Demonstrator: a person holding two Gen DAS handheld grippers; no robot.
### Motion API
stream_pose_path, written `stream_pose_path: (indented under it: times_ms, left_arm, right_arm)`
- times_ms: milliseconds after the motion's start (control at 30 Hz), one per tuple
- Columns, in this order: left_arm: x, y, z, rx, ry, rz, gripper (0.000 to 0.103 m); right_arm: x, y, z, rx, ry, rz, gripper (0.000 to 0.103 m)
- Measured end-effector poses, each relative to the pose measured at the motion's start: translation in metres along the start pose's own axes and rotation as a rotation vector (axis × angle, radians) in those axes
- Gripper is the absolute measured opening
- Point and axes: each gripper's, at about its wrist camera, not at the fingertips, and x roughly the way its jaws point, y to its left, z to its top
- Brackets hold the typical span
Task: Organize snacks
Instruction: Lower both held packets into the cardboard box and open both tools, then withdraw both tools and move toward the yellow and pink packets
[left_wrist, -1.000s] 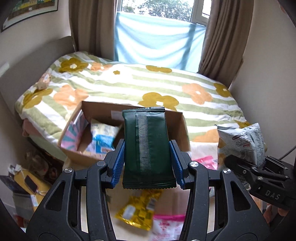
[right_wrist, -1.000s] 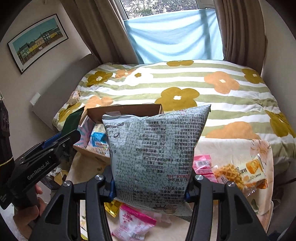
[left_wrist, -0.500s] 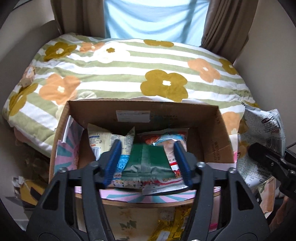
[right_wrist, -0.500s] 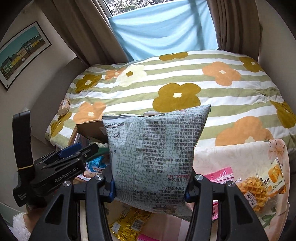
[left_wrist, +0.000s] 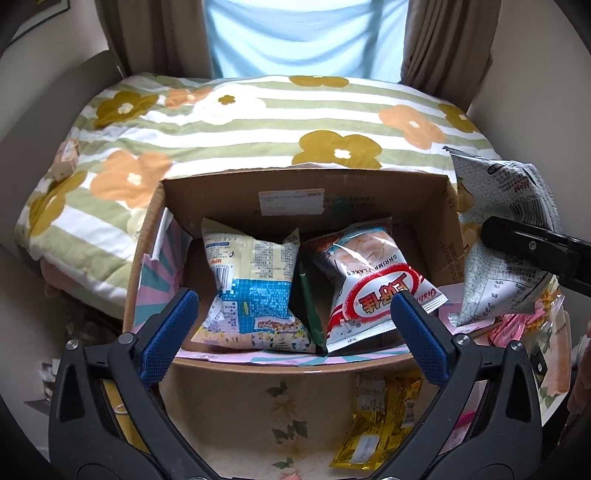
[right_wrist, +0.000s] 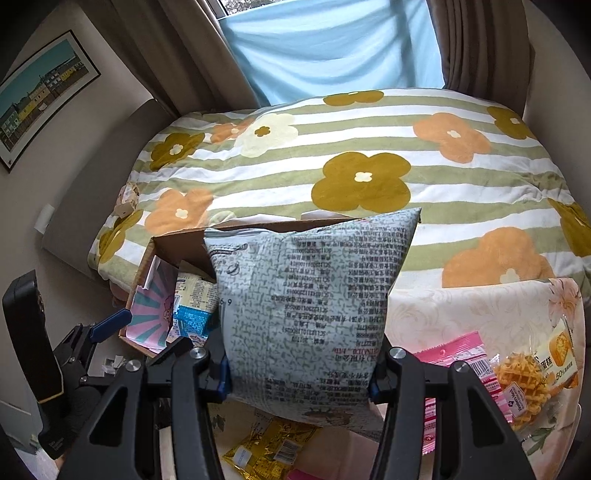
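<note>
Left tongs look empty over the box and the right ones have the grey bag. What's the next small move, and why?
Probably ease the left tongs back from the cardboard box. They are open and empty, with the dark green packet wedged between two bags inside. The right tongs grip the grey-green bag beside the box, so clearing the opening lets it go in.

Green-striped floral bedspread (left_wrist: 258, 122), brown cardboard box (left_wrist: 369, 192), blue fingers (left_wrist: 168, 338)
</note>
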Motion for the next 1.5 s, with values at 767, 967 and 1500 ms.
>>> stream_pose_path:
  times_ms: [767,967,1500]
  left_arm:
    - [-0.018,0.001,-0.017,-0.01,-0.007,-0.03,0.103]
    - [-0.037,-0.011,-0.022,-0.001,-0.035,-0.03,0.103]
    - [-0.063,-0.061,-0.065,-0.063,-0.01,-0.015,0.103]
  right_arm:
    - [0.009,0.004,-0.014,0.082,0.048,0.008,0.092]
    - [-0.022,-0.003,-0.026,0.045,-0.024,-0.06,0.094]
    - [-0.09,-0.062,-0.063,-0.122,-0.018,-0.148,0.095]
